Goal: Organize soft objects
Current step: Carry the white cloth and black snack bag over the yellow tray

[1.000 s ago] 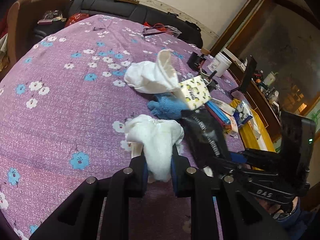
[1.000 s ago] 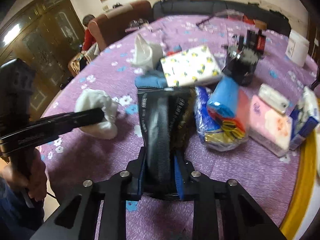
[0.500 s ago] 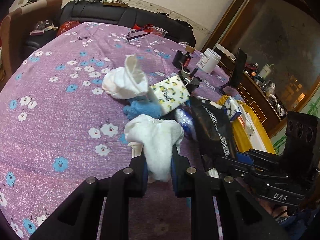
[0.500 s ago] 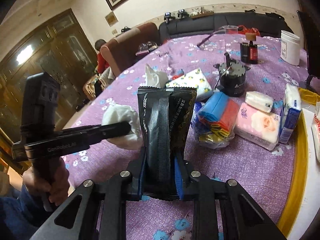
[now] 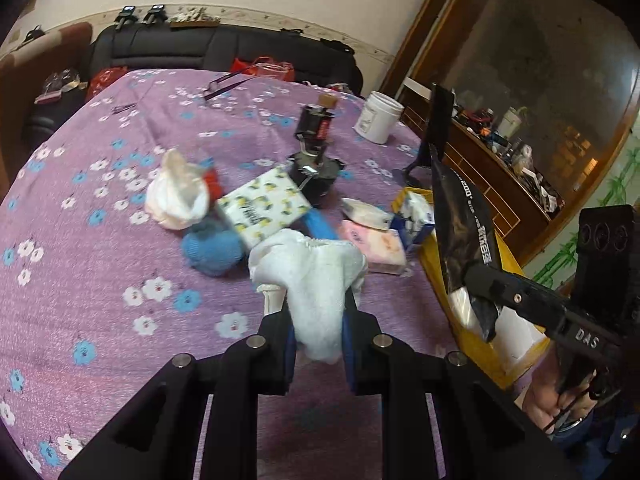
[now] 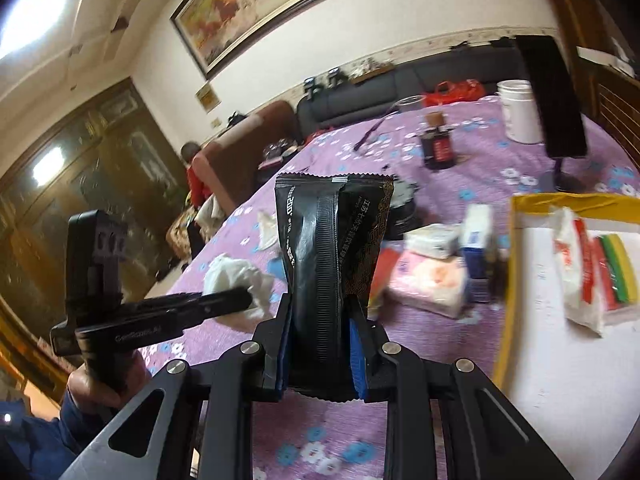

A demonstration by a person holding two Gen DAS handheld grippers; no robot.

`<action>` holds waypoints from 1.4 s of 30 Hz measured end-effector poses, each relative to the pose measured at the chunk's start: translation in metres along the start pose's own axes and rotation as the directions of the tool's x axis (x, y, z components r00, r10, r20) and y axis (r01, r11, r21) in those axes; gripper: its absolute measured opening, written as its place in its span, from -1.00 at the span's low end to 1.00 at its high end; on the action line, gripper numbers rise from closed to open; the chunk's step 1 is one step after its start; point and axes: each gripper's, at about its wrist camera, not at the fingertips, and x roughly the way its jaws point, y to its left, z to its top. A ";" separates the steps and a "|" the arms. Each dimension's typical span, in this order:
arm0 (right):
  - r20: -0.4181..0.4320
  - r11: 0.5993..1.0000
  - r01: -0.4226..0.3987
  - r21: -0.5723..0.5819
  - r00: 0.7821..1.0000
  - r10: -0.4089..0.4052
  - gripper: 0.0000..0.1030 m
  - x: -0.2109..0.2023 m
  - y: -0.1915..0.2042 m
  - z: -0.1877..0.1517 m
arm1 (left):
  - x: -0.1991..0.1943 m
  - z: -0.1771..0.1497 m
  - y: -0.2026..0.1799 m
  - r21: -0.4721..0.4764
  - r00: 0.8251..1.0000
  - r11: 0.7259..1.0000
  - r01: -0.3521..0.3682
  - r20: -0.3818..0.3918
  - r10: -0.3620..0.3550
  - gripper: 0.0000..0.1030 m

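Purple flowered cloth (image 5: pixel 120 280) spread over the bench, white lidded tub (image 5: pixel 378 118) near the far edge beside a black stand (image 5: pixel 438 128), dark sofa (image 5: pixel 208 54) along the wall, framed painting (image 6: pixel 256 4) up high, brown armchair (image 6: pixel 240 152) at the left, carved wooden doors (image 6: pixel 80 184) behind it

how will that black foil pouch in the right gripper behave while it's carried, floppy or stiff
The black foil pouch probably stays fairly stiff: it stands upright above the right gripper without drooping. It looks soft-filled, since its lower part pinches in between the jaws. The glossy film may be slippery, so it could slide if the grip loosens.
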 end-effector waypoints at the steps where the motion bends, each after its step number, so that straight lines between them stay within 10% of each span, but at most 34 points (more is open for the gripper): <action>1: 0.009 1.000 0.008 0.012 1.000 -0.008 -0.48 -0.004 -0.006 0.000 | 0.002 0.001 -0.005 0.009 1.000 1.000 0.006 -0.003 -0.006 -0.65; 18: 0.098 0.959 0.181 0.220 0.974 -0.206 -0.49 -0.075 -0.100 -0.002 | 0.060 0.008 -0.122 0.185 0.978 0.965 0.188 -0.130 -0.165 -0.65; 31: -0.011 0.839 0.434 0.328 0.890 -0.457 -0.49 -0.104 -0.169 -0.014 | 0.138 -0.001 -0.198 0.231 0.928 0.926 0.298 -0.299 -0.224 -0.65; 42: -0.076 0.802 0.486 0.348 0.867 -0.493 -0.45 -0.107 -0.183 -0.016 | 0.170 -0.010 -0.218 0.247 0.913 0.919 0.307 -0.348 -0.212 -0.64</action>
